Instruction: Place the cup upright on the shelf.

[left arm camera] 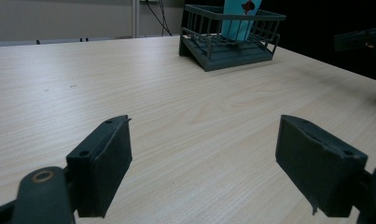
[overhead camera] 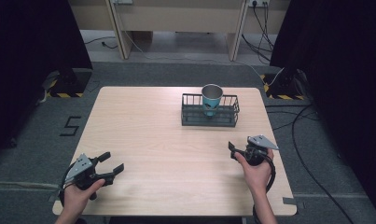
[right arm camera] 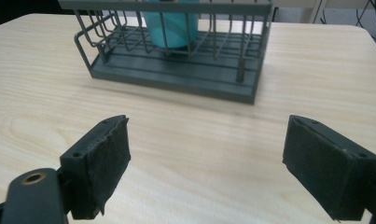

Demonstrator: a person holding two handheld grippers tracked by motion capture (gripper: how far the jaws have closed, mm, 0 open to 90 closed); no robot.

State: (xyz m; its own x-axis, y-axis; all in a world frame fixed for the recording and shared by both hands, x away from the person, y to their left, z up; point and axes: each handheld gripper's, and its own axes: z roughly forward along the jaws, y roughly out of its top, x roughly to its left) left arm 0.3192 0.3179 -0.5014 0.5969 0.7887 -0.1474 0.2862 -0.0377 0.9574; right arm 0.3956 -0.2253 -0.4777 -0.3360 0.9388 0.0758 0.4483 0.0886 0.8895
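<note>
**Both grippers idle, cup in rack**

Left gripper (overhead camera: 112, 164): near left table (overhead camera: 143, 140) corner, jaws spread, nothing between them. Rack (overhead camera: 210, 116): far side, right of centre; teal cup (overhead camera: 212, 99) upright inside. Right gripper (overhead camera: 233, 150): near right edge, jaws wide apart, empty, facing the rack.

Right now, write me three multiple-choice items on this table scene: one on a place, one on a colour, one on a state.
1. Where does the cup stand?
A. inside the wire basket
B. on the bare table beside the basket
C. in the left gripper

2. What colour is the cup's body?
A. red
B. teal
C. yellow

3. How does the right gripper stand?
A. shut on the cup
B. shut on nothing
C. open and holding nothing

Answers: 1 A, the basket's bars ring the cup. 2 B, teal shows through the bars. 3 C, its jaws stand wide apart over bare table.
</note>
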